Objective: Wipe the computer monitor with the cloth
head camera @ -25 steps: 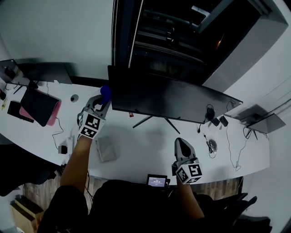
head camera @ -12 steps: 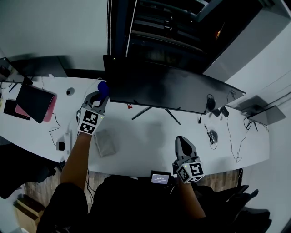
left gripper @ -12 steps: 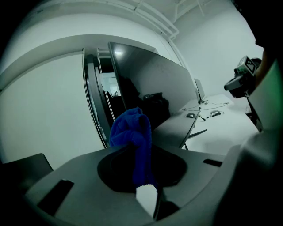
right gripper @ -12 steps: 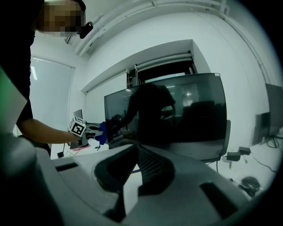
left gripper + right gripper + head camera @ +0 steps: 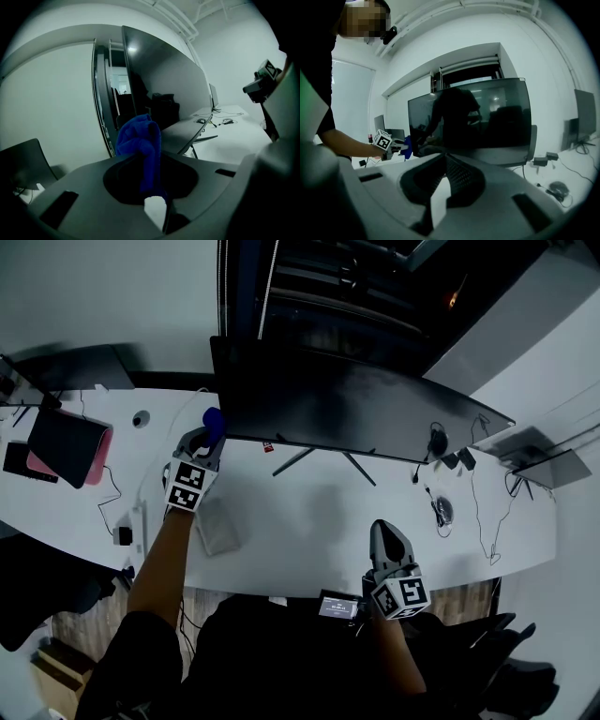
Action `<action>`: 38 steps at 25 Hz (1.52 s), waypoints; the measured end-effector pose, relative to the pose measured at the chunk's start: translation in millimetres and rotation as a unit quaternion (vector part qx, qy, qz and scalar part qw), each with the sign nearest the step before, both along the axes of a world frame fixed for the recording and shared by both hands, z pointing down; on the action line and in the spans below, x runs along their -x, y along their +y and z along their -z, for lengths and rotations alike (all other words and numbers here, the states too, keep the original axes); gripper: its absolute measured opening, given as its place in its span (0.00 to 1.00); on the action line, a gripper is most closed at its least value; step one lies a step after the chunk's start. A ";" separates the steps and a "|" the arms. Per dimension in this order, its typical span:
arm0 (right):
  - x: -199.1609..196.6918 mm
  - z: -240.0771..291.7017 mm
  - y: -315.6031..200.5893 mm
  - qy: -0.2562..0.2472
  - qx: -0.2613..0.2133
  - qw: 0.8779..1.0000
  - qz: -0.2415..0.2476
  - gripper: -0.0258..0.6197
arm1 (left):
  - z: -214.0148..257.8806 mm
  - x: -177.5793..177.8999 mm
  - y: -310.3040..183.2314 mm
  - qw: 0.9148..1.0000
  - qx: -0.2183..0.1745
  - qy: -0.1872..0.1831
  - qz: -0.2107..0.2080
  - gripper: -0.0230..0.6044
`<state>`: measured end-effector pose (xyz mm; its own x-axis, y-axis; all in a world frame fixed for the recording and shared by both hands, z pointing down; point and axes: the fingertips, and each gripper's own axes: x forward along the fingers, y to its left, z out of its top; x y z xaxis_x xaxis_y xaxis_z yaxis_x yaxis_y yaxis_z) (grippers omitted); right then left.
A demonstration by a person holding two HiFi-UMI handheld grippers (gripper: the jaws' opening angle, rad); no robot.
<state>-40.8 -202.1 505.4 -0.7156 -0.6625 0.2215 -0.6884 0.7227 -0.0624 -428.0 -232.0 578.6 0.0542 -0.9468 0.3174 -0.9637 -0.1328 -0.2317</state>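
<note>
The wide dark monitor stands on its stand at the back of the white desk. My left gripper is shut on a bunched blue cloth, held at the monitor's lower left corner. In the left gripper view the blue cloth sticks up from the jaws, with the monitor edge-on just beyond it; contact cannot be told. My right gripper hovers near the desk's front edge, shut and holding nothing. Its own view faces the monitor screen, with the cloth far left.
A grey pad lies on the desk below the left gripper. A dark tablet on a pink case sits far left. A small device rests at the front edge. Cables and a mouse lie right of the stand. Another screen stands far right.
The left gripper with the blue cloth has stayed by the monitor's lower left corner, shifting only slightly. The right gripper has drifted a little toward the desk's front edge.
</note>
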 end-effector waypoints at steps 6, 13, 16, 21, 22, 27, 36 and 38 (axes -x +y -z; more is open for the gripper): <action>-8.1 -6.1 5.1 0.011 0.005 1.000 -0.007 0.04 | -28.2 1.0 -2.7 0.999 0.020 0.026 0.003 0.13; -11.5 -10.7 6.1 0.010 0.012 1.000 -0.012 0.04 | -48.3 2.8 -3.6 0.995 0.032 0.092 0.021 0.13; -11.6 -10.2 5.8 0.010 0.013 1.000 -0.012 0.04 | -51.9 4.5 -3.7 0.989 0.030 0.143 0.036 0.13; -14.7 -9.5 2.3 0.010 0.014 1.000 -0.013 0.04 | -52.9 8.1 -4.1 0.966 0.013 0.249 0.072 0.13; -15.1 -9.9 1.9 0.010 0.014 1.000 -0.013 0.04 | -53.1 8.9 -3.5 0.958 0.006 0.274 0.080 0.13; -16.1 -10.2 -0.6 0.009 0.015 1.000 -0.007 0.04 | -55.8 11.1 -0.8 0.912 -0.031 0.389 0.127 0.13; -24.9 -9.7 -12.9 0.000 0.016 1.000 0.004 0.04 | -61.1 8.1 2.8 0.824 -0.096 0.520 0.203 0.13; -30.3 -9.1 -16.8 -0.003 0.015 1.000 0.006 0.04 | -65.1 7.9 4.5 0.776 -0.118 0.579 0.219 0.13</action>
